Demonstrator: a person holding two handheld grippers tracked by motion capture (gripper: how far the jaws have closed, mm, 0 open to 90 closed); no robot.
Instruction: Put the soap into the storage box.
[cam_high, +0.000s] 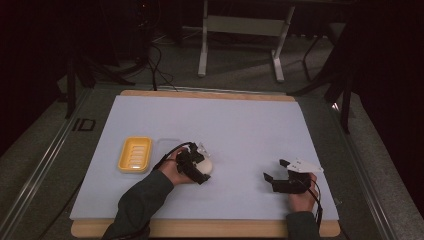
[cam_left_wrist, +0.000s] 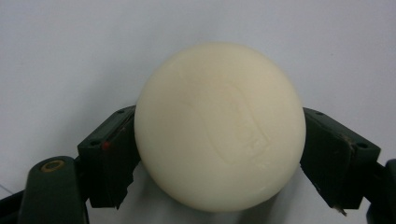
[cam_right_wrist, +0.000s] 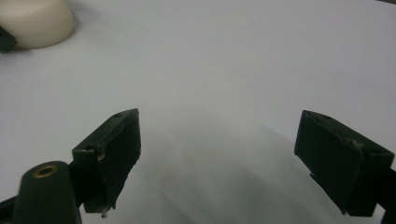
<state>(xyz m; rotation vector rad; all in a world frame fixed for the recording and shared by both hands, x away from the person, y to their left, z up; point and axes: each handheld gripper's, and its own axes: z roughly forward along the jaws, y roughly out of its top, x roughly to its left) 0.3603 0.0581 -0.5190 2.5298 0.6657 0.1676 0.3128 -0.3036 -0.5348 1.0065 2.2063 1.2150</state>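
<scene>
A round cream soap bar (cam_left_wrist: 219, 126) is gripped by the left gripper (cam_high: 196, 167), low over the white table (cam_high: 240, 130) sheet, left of centre and just right of the yellow soap dish (cam_high: 134, 154). In the left gripper view the fingers (cam_left_wrist: 109, 158) are seen partly closed, pressed against both sides of the bar, which bulges past them front and back. The right gripper (cam_high: 281, 176) is rested on the table near the right edge, well apart from the bar, its fingers (cam_right_wrist: 112, 149) spread wide with nothing between them.

Risks, as judged: the bar is smooth and curved, and contact is made by narrow pads at its widest part, so it could be squeezed out forward or slip down when lifted. With too much squeeze, the soft surface could be dented. The dish is shallow, so a tilted release could leave the bar on the rim or tip the dish.

Count: one soap bar, one soap dish, two grippers, one table sheet.
</scene>
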